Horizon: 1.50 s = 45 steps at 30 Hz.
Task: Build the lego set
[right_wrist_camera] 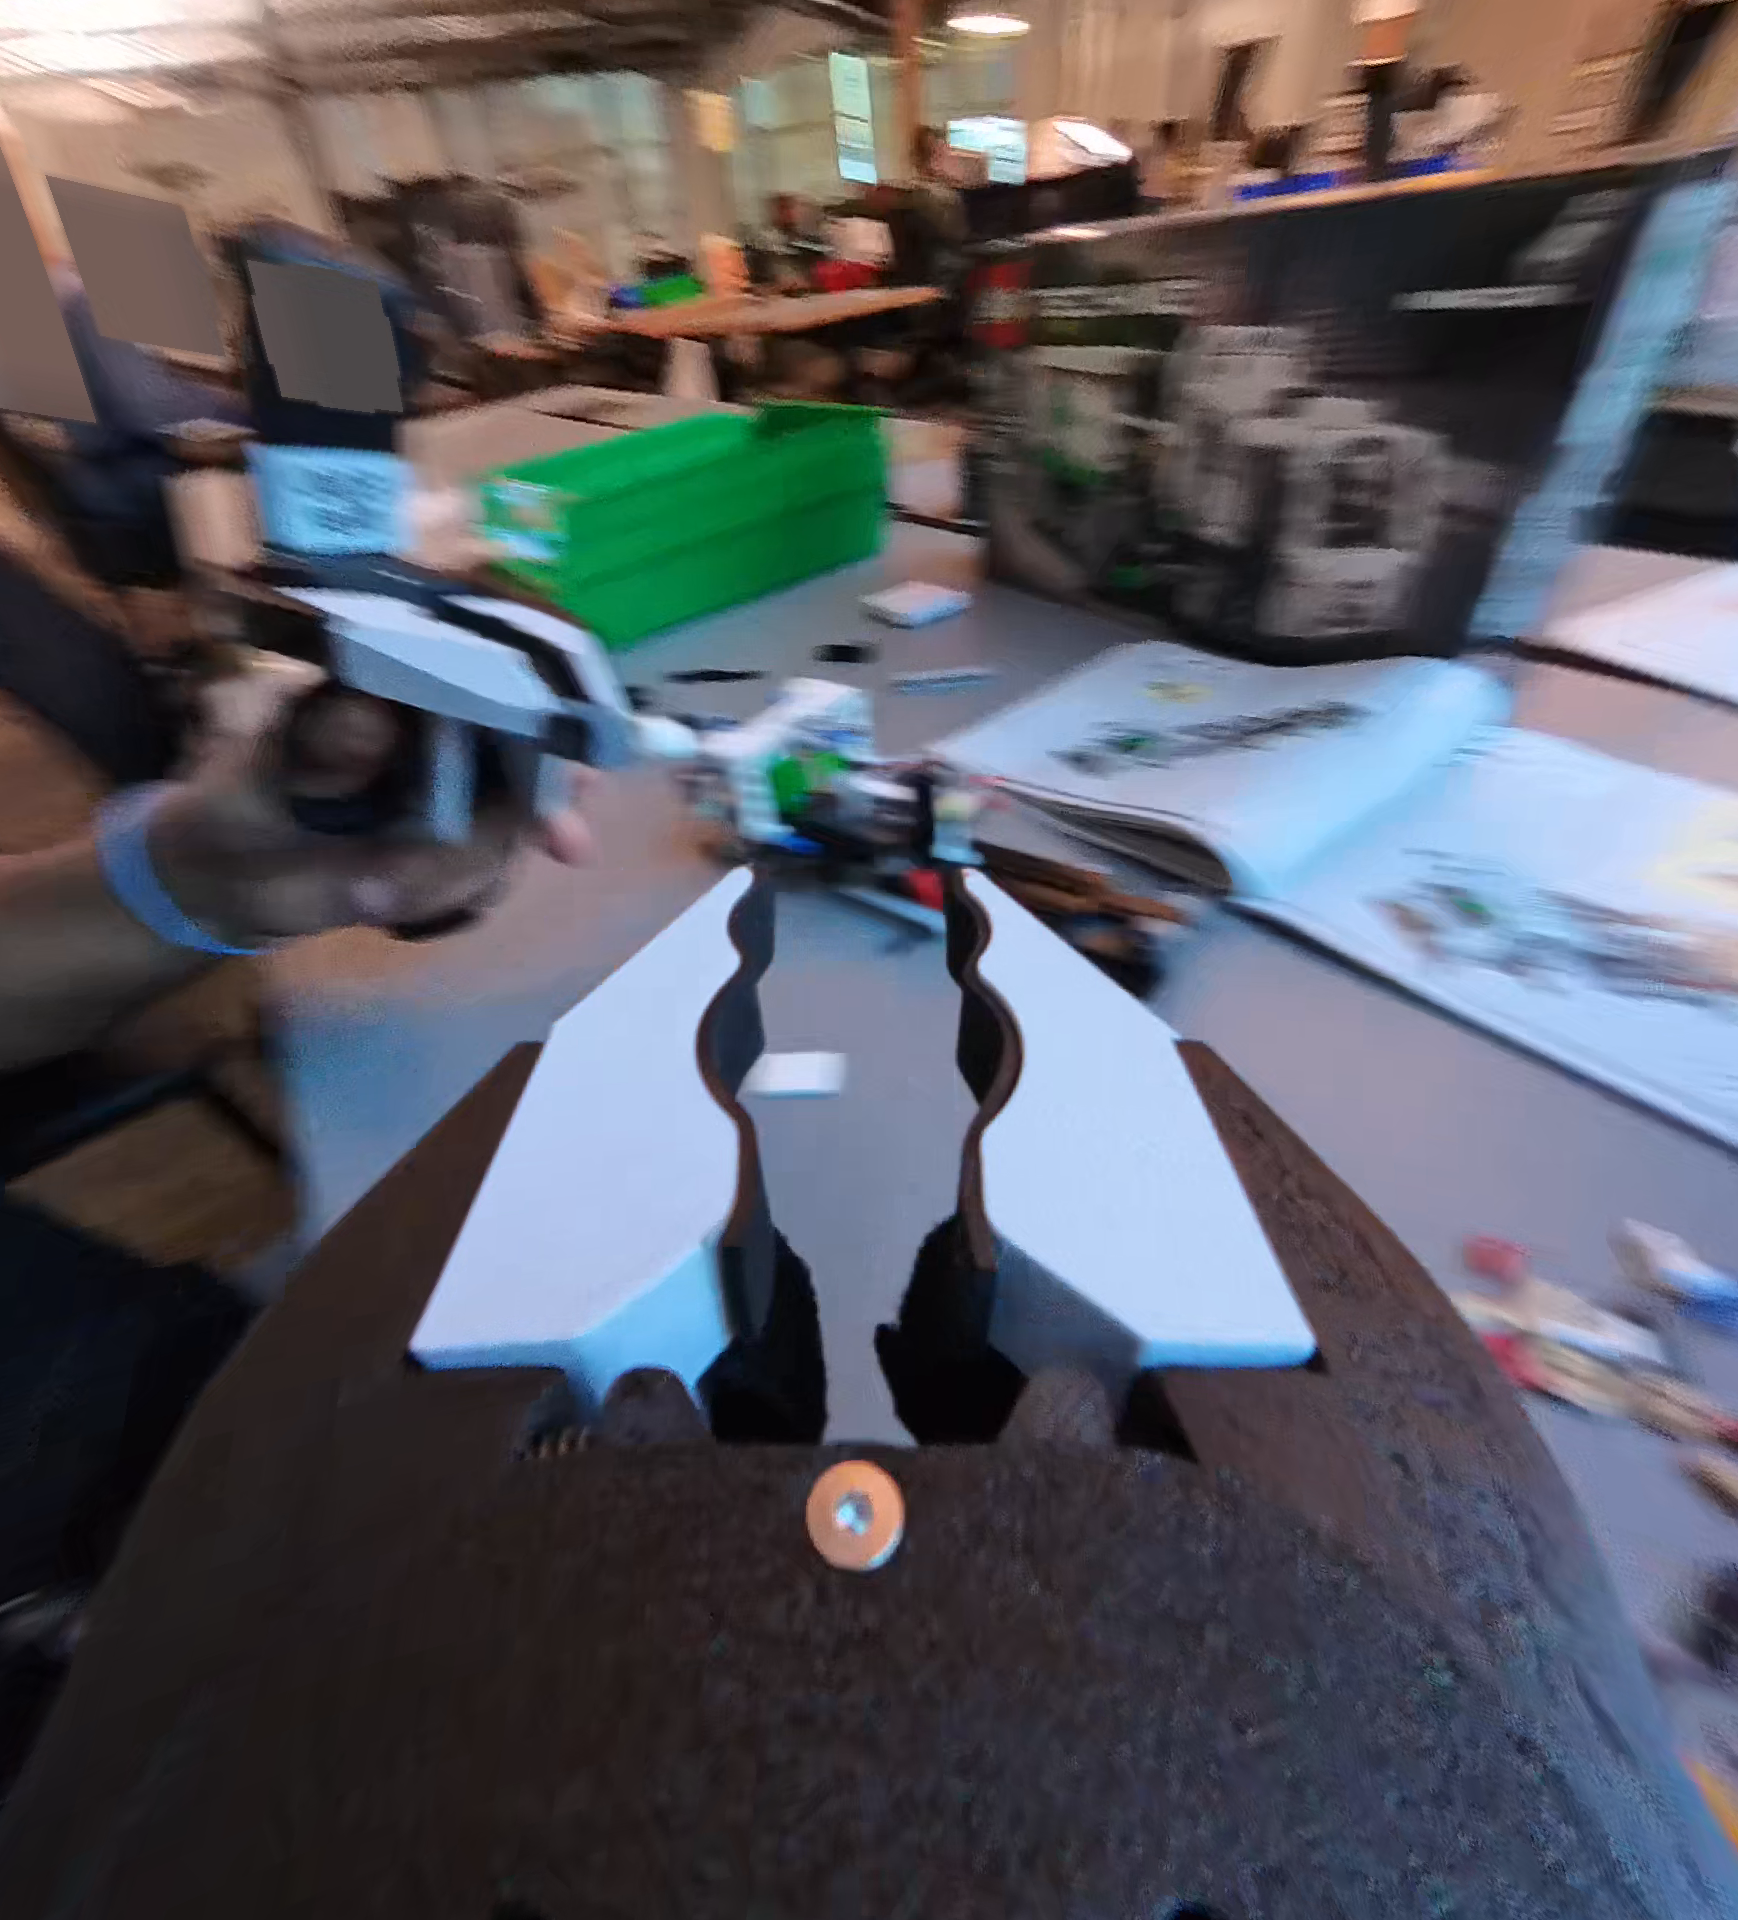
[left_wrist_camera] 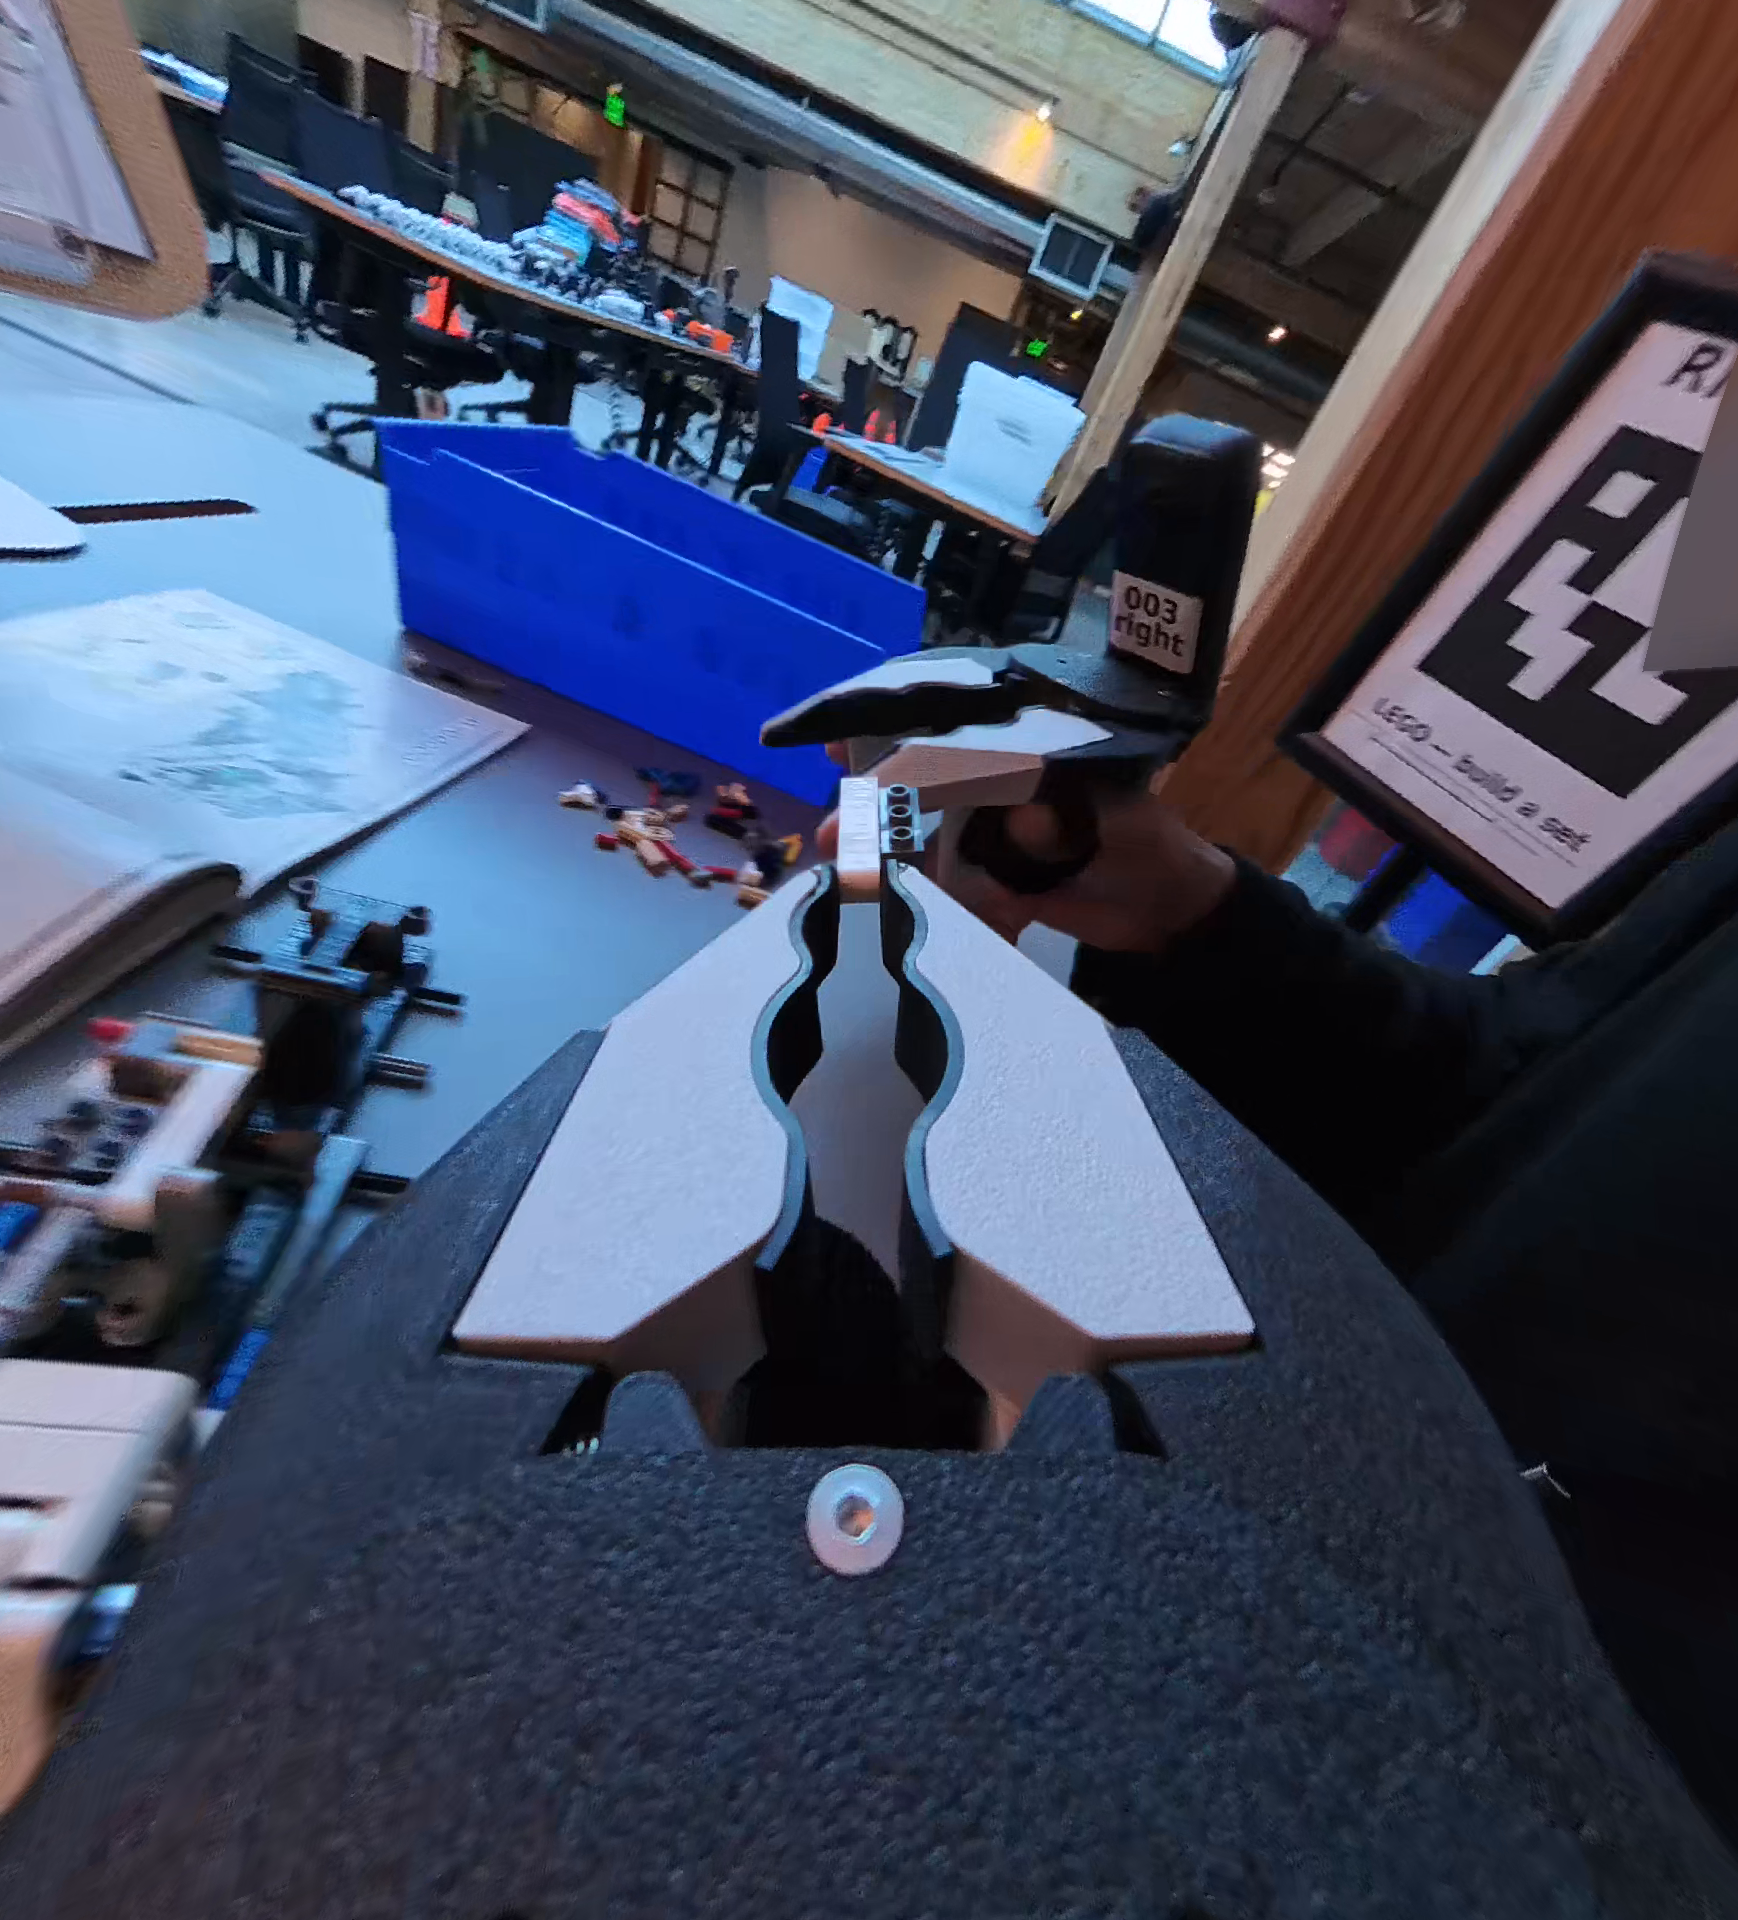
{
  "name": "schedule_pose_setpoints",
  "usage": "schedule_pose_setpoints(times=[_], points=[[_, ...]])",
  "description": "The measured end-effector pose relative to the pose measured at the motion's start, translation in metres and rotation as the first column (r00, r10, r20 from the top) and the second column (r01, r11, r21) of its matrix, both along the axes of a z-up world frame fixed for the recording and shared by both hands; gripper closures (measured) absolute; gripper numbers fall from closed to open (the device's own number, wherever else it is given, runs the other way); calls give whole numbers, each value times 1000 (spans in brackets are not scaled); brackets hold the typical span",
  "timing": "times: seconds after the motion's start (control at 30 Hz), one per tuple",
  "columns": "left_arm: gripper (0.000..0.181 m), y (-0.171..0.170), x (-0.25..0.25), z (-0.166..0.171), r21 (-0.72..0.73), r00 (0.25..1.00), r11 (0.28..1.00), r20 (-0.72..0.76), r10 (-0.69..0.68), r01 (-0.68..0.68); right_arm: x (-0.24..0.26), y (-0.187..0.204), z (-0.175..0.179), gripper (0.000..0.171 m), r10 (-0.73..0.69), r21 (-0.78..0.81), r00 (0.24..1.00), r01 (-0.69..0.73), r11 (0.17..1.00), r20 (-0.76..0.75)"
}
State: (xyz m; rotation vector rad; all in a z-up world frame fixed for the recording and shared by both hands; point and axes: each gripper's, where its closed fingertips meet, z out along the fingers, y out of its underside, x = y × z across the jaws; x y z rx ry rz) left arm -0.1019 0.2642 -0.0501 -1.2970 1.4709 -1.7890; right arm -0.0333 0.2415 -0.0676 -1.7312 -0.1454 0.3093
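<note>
A small white sticker (left_wrist_camera: 1151, 623) with printed characters sits on the black body of the right gripper (left_wrist_camera: 823, 748), right of centre. At the right edge, a black-framed sign (left_wrist_camera: 1571, 644) carries a block pattern and printed lines. The open booklet (left_wrist_camera: 169, 717) at left is too blurred to read, as is everything in the right wrist view.

Blue bin (left_wrist_camera: 636, 582) on grey table (left_wrist_camera: 532, 935); green box (right_wrist_camera: 699, 520) beyond; framed sign (left_wrist_camera: 1571, 623) against wooden post (left_wrist_camera: 1447, 343).

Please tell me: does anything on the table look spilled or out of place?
Yes. Small loose pieces lie scattered on the table in front of the blue bin, not inside it. Otherwise nothing appears damaged.
</note>
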Motion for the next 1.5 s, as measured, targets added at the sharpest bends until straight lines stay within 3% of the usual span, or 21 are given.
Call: schedule_pose_setpoints(times=[0.07, 0.17, 0.33, 0.5, 0.83, 1.03, 1.5], points=[[175, 15, 11, 5, 43, 999, 998, -38, 36, -34, 44, 9, -10, 132, -174, -29, 980, 178, 984, 95], [175, 38, 33, 9, 166, 985, 977, -88, 147, -131, 83, 17, -33, 131, -296, -146, 941, 319, 936, 163], [175, 50, 66, 18, 199, 966, 962, -142, 215, -185, 111, 31, -41, 135, -425, -205, 904, 408, 890, -44], [175, 69, 89, 23, 252, 954, 946, -166, 250, -204, 146, 30, -61, 141, -485, -305, 871, 485, 819, 83], [174, 86, 121, 17, 318, 936, 928, -224, 272, -193, 176, 31, -77, 144, -488, -339, 861, 507, 793, 145], [175, 78, 125, 10, 246, 942, 954, -246, 229, -168, 175, 21, -70, 149, -515, -246, 853, 518, 819, 83], [174, 76, 125, 19, 335, 957, 927, -170, 236, -169, 168, 23, -70, 151, -483, -241, 870, 493, 836, 101]])
